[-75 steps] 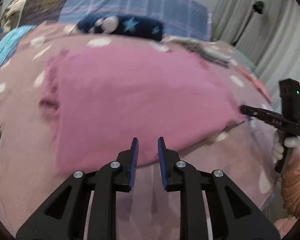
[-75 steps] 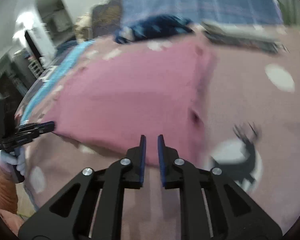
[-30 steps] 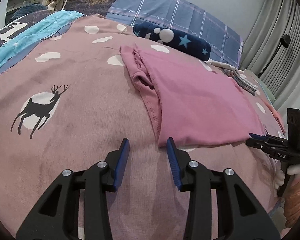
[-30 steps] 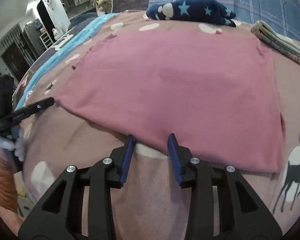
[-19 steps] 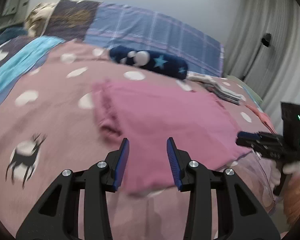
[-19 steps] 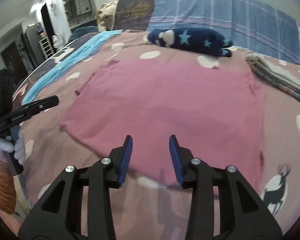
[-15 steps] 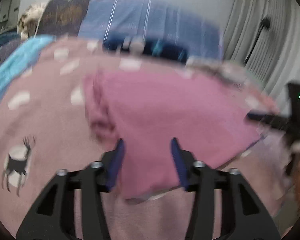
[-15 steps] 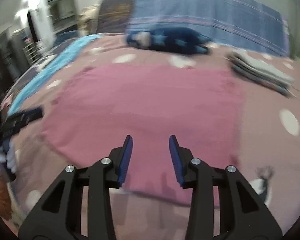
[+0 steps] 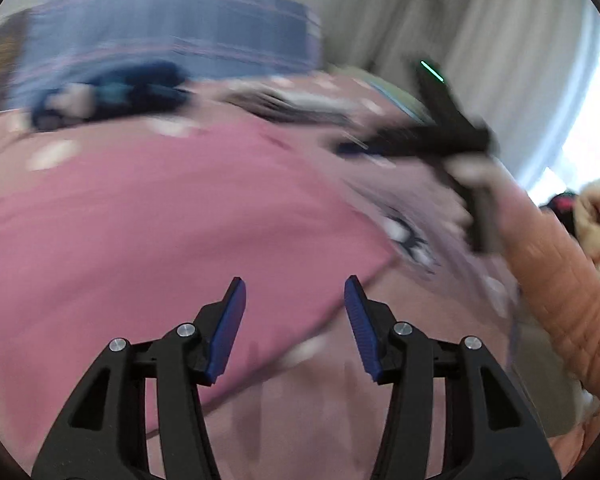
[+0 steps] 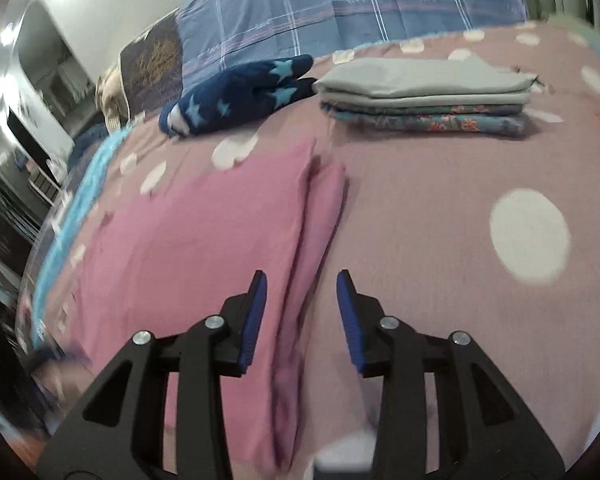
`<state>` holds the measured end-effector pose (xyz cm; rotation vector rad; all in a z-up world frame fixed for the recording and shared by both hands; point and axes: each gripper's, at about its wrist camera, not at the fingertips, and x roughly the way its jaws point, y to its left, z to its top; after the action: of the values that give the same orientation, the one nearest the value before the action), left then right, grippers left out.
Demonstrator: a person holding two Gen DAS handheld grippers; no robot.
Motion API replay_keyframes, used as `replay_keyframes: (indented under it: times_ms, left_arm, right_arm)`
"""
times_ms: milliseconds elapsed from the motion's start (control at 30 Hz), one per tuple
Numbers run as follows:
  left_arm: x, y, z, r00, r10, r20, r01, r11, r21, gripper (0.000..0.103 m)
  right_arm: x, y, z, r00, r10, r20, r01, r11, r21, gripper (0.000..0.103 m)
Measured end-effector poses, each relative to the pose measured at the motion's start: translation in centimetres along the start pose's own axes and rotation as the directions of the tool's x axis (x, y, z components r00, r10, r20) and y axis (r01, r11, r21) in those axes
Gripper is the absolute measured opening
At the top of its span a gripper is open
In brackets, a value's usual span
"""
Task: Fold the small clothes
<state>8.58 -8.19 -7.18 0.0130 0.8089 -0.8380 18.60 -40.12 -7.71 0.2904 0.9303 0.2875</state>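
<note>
A pink garment [image 9: 148,216] lies spread flat on the mauve spotted bedspread [image 10: 440,208]. In the left wrist view my left gripper [image 9: 294,292] hangs open over the garment's near right corner, nothing between its blue pads. The right gripper [image 9: 352,147] shows blurred at the upper right there, held by a hand with an orange sleeve [image 9: 556,276]. In the right wrist view my right gripper [image 10: 301,286] stands open above the folded right edge of the pink garment [image 10: 188,248], which runs between the pads' lines without being gripped.
A stack of folded clothes [image 10: 424,96] sits at the far right of the bed. A navy star-patterned item [image 10: 236,96] lies beside it, in front of a blue plaid pillow [image 10: 340,4]. White curtains [image 9: 512,60] hang to the right.
Both grippers swung to the right along the garment's near edge and rose a little. The left jaws widened. The right gripper now faces the garment's right side and the folded stack.
</note>
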Motion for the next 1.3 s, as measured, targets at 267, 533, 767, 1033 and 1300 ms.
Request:
replay_keyframes:
  times_ms: [267,533,767,1033,1300]
  left_arm:
    - [10.9,-6.3,3.8,0.978,-0.146,-0.151,0.163,0.981,0.104,0.052]
    - [13.1,-6.2,2.7,0.953,-0.222,-0.207,0.241,0.968,0.073,0.052]
    - [12.9,-8.0,1.8,0.957,-0.185,-0.224,0.228,0.957,0.181,0.053]
    - [11.8,-7.7,1.7,0.966,-0.182,-0.184,0.215,0.961,0.177,0.053]
    - [4.3,-3.3,-0.9,0.992,-0.108,-0.066,0.110,0.993,0.033,0.054]
  right_arm:
    - [6.4,-3.9,5.5,0.990,0.137,-0.026,-0.134,0.987,0.088,0.042]
    - [10.1,-3.6,8.5,0.956,0.278,-0.095,-0.273,0.960,0.062,0.004]
    - [12.0,-1.4,8.4,1.000,0.015,-0.013,-0.017,0.983,-0.184,0.004]
    - [4.8,-1.5,6.6,0.997,0.036,0.069,-0.024,0.985,-0.173,0.016]
    - [1.6,2.6,-6.5,0.988,0.085,-0.132,-0.121,0.950,-0.289,0.023]
